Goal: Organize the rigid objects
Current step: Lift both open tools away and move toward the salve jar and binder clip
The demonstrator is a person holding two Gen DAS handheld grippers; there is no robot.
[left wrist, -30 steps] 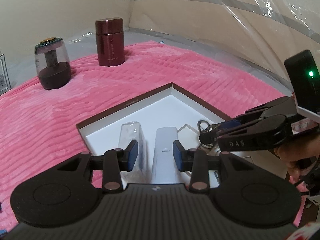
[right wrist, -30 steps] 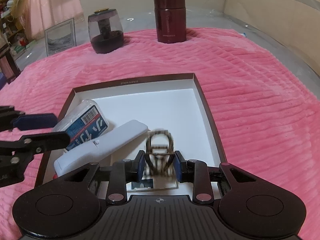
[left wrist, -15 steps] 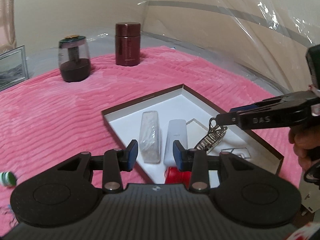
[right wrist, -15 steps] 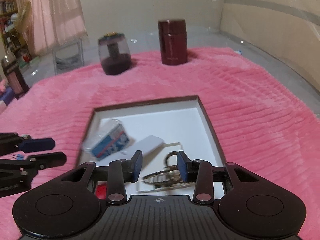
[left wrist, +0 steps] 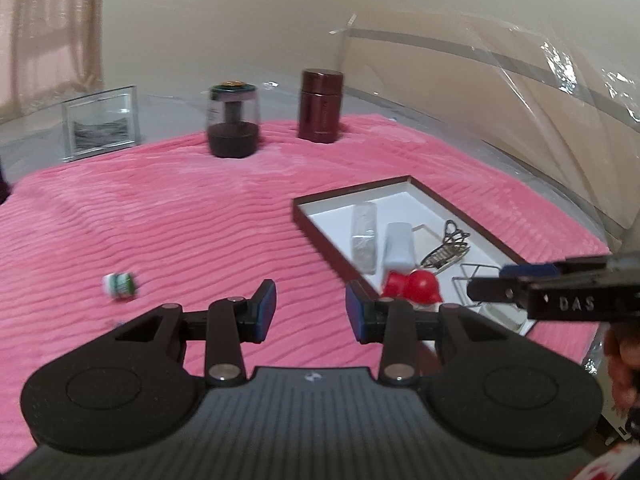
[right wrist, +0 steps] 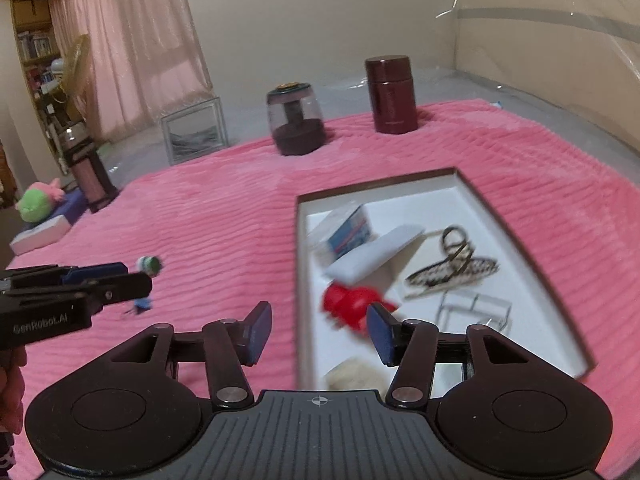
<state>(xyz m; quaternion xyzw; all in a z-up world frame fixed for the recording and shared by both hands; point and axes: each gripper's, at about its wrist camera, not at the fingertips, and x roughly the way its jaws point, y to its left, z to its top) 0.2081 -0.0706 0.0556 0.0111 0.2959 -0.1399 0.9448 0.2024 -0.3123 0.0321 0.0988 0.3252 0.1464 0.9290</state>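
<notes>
A brown-rimmed white tray (left wrist: 352, 190) (right wrist: 376, 186) lies on the pink blanket. In it rest a patterned hair clip (left wrist: 446, 250) (right wrist: 452, 268), a white case (left wrist: 398, 246) (right wrist: 376, 254), a clear packet (left wrist: 364, 236), a red piece (left wrist: 416, 286) (right wrist: 348, 306) and a clear stand (right wrist: 476, 308). My right gripper (right wrist: 318, 332) (left wrist: 486, 280) hovers at the tray's near left edge, its jaws opening with nothing between them. My left gripper (left wrist: 310, 312) (right wrist: 136, 276) hangs over bare blanket left of the tray, jaws narrowly apart and empty. A small green-and-white bottle (left wrist: 118, 284) (right wrist: 150, 265) lies on the blanket to the left.
At the back stand a dark grinder jar (left wrist: 233, 124), a maroon flask (left wrist: 320, 106) and a picture frame (left wrist: 100, 122). A small blue item (right wrist: 142, 305) lies near the bottle. Plastic sheeting lines the right wall. Pink blanket stretches wide on the left.
Both grippers drew back and up from the tray and swung left. The right gripper let go of the hair clip, which now lies in the tray. The small bottle came into view.
</notes>
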